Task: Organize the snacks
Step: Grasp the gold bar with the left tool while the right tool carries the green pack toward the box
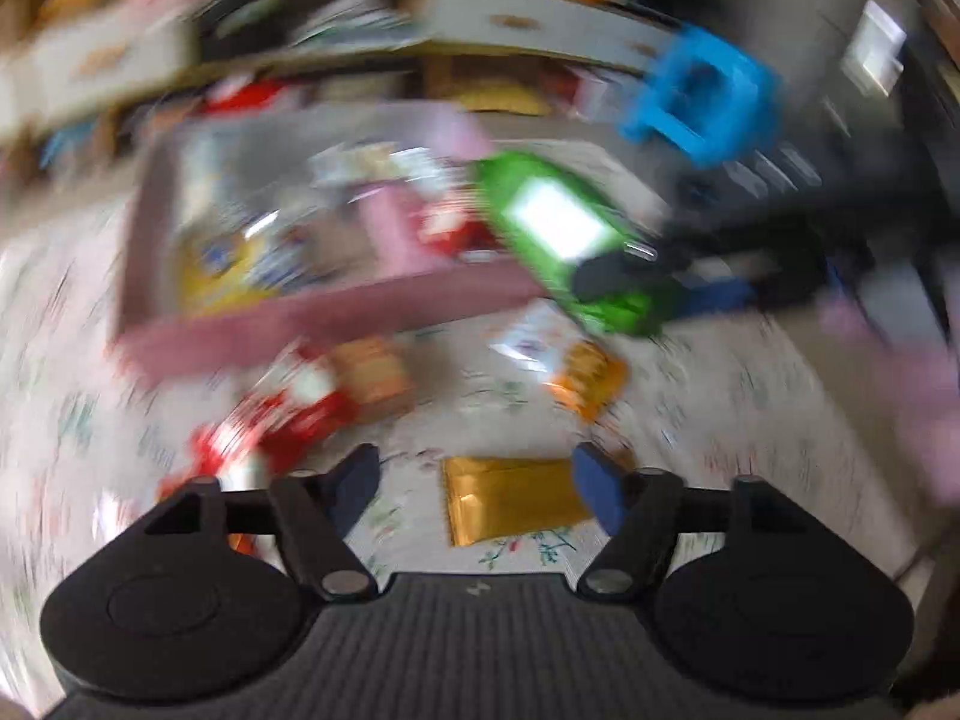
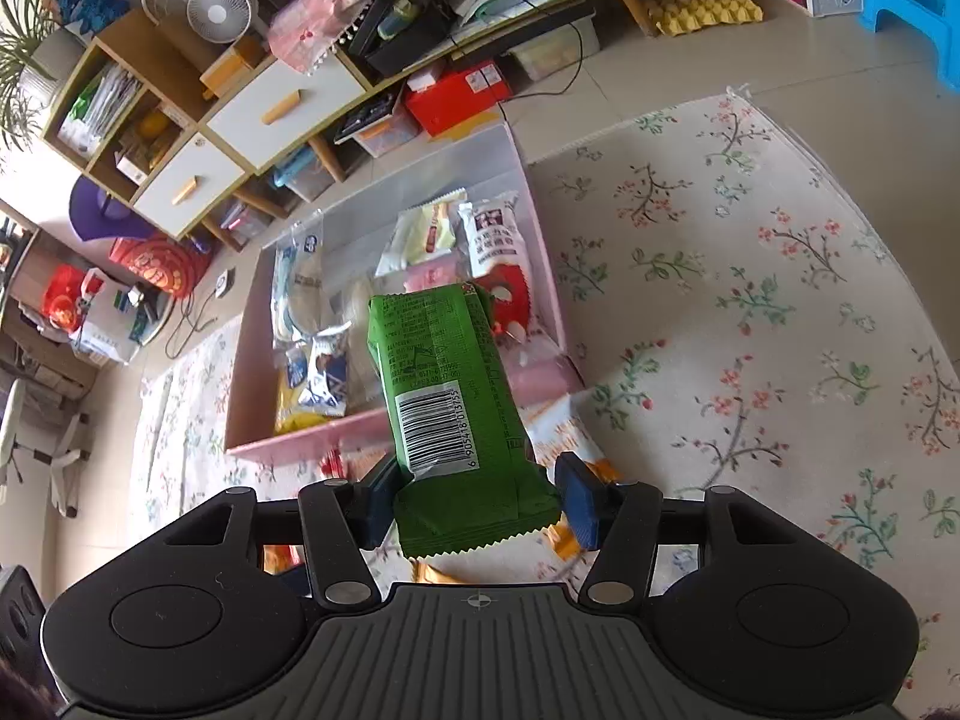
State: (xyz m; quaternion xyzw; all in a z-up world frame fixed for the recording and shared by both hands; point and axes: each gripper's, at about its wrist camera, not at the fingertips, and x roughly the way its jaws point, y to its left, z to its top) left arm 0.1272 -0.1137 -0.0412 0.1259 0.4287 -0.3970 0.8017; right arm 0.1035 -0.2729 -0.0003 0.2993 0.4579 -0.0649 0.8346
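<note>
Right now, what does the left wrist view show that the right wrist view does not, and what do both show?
Only the left wrist view, which is blurred, shows the open left tongs above a flat gold foil packet and a red snack packet on the floral cloth. Only the right wrist view shows the printed barcode and the white round fan. Both show the green plastic snack packet in the right tongs and the pink storage box.

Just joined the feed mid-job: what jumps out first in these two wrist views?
The green snack packet dominates the right wrist view, barcode up, clamped in the right gripper above the near edge of the pink-rimmed bin already holding several snacks. In the blurred left wrist view, the left gripper stands open over a gold packet lying on the floral rug.
</note>
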